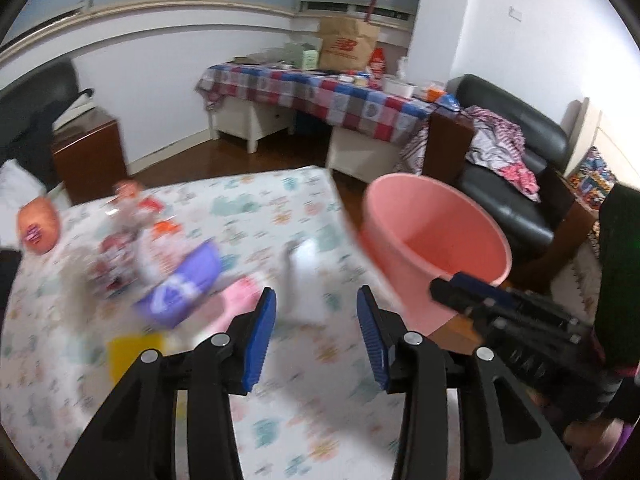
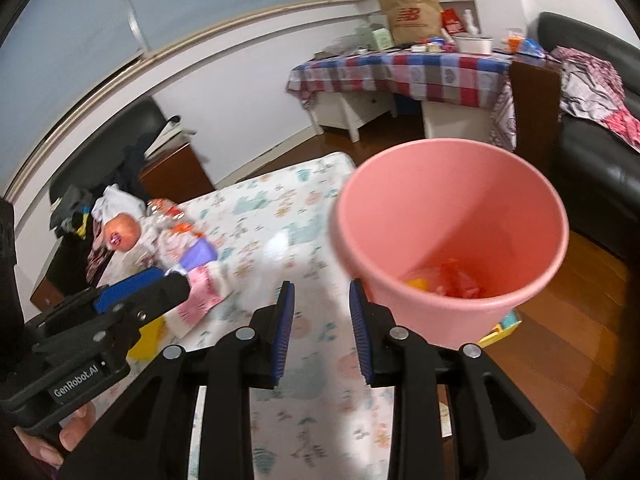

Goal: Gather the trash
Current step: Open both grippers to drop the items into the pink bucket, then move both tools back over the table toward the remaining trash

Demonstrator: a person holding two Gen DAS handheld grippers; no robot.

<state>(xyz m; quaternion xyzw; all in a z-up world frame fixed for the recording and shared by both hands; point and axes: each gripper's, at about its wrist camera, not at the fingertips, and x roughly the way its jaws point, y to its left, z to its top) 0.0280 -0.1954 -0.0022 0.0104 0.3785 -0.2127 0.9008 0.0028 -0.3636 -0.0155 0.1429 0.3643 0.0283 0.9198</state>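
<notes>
A pink bin [image 2: 452, 248] stands at the right edge of a patterned table [image 2: 312, 412]; it also shows in the left wrist view [image 1: 432, 240]. It holds orange and red scraps [image 2: 444, 284]. Trash lies on the table's left part: a purple packet [image 1: 180, 284], a pink wrapper [image 2: 200, 300], a yellow piece [image 1: 132, 356], clear wrappers [image 1: 132, 220] and a white crumpled piece [image 1: 300, 276]. My left gripper [image 1: 316, 336] is open and empty above the table, near the white piece. My right gripper [image 2: 320, 328] is open and empty, just left of the bin.
An orange fruit [image 1: 38, 226] lies at the table's far left. Behind stand a checked-cloth desk [image 1: 320, 96] with a paper bag, a black armchair [image 1: 516, 168] with clothes, and a brown cabinet [image 1: 88, 152]. Wooden floor lies to the right of the bin.
</notes>
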